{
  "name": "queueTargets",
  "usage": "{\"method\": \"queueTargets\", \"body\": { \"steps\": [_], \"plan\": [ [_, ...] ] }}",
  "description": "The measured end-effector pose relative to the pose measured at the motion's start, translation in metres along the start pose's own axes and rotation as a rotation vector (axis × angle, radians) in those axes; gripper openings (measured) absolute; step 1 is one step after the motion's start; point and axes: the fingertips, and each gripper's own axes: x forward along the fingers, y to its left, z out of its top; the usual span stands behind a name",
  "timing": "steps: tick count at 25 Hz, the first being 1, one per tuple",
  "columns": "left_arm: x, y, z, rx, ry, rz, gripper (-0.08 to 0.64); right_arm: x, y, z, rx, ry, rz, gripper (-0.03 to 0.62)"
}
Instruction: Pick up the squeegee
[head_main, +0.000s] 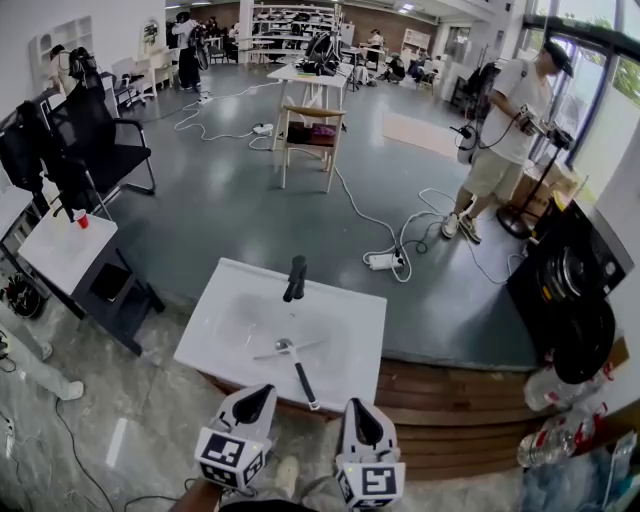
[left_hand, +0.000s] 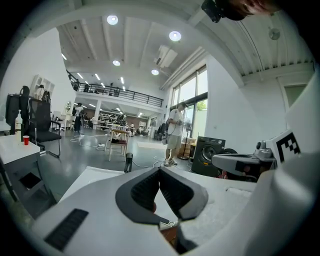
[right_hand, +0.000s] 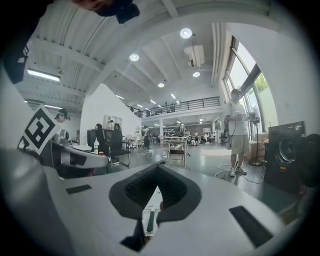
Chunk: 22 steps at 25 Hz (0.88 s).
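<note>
1. Lying flat on the white table (head_main: 222, 318), the squeegee (head_main: 296, 364) is pointing its dark handle toward the near edge;
2. the left gripper (head_main: 262, 392) is hovering there, jaws pressed together, empty;
3. the right gripper (head_main: 358, 408) is hovering alongside, likewise closed on nothing.

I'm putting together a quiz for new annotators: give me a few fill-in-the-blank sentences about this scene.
1. The squeegee lies on a white ____.
2. Its handle is coloured ____.
3. The left tool and the right tool hold nothing, and the jaws of both are ____.

Missing words: table; black; shut.
</note>
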Motion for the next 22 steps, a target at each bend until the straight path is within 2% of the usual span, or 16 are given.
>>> {"method": "queueTargets", "body": {
  "steps": [11,22],
  "plan": [
    [0.023,0.028,0.004,-0.015,0.013,0.036,0.003,0.039,-0.006,0.003,0.003,0.017,0.026,-0.003],
    [0.093,0.044,-0.012,-0.061,0.079,0.084,0.003,0.099,-0.056,-0.012,0.034,0.048,0.049,-0.003]
  ]
}}
